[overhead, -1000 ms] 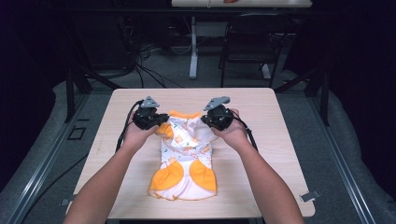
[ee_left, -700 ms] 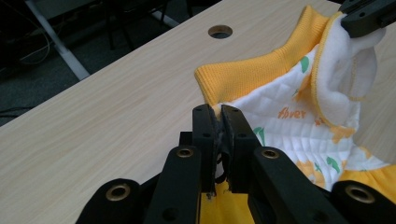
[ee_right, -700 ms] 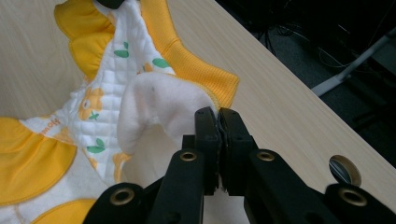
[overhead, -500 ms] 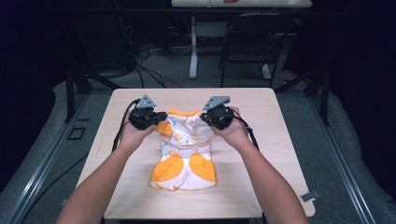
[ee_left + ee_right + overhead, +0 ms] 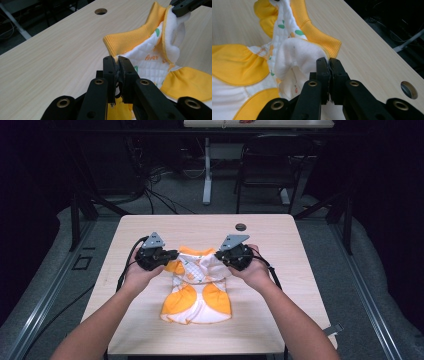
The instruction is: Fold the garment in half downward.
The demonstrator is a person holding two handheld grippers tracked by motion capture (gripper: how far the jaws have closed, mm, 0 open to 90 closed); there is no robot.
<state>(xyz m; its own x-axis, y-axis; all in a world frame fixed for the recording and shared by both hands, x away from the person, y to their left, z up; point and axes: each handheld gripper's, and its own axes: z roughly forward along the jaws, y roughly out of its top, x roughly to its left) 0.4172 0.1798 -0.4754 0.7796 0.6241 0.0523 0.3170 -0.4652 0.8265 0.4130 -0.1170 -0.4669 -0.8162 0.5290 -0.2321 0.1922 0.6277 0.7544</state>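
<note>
A small white and orange baby garment (image 5: pixel 199 290) lies on the wooden table (image 5: pixel 280 250), its far end lifted. My left gripper (image 5: pixel 172 255) is shut on the garment's left top edge, by the ribbed orange collar (image 5: pixel 132 41). My right gripper (image 5: pixel 218 255) is shut on the right top edge, where the white fleecy lining (image 5: pixel 297 52) folds over. In the left gripper view my jaws (image 5: pixel 117 63) pinch the fabric, and the other gripper's jaw tip (image 5: pixel 185 6) holds the far corner. In the right gripper view my jaws (image 5: pixel 328 65) clamp the cloth edge.
A round cable hole (image 5: pixel 241 227) sits in the table near its far edge. Cables trail from both grippers across the table. Behind the table stand a chair (image 5: pixel 265 165) and a desk leg (image 5: pixel 206 170) on a grey floor.
Both grippers have lifted the garment's top end and carried it toward the far side; the garment's lower part has slid along the table with it.
</note>
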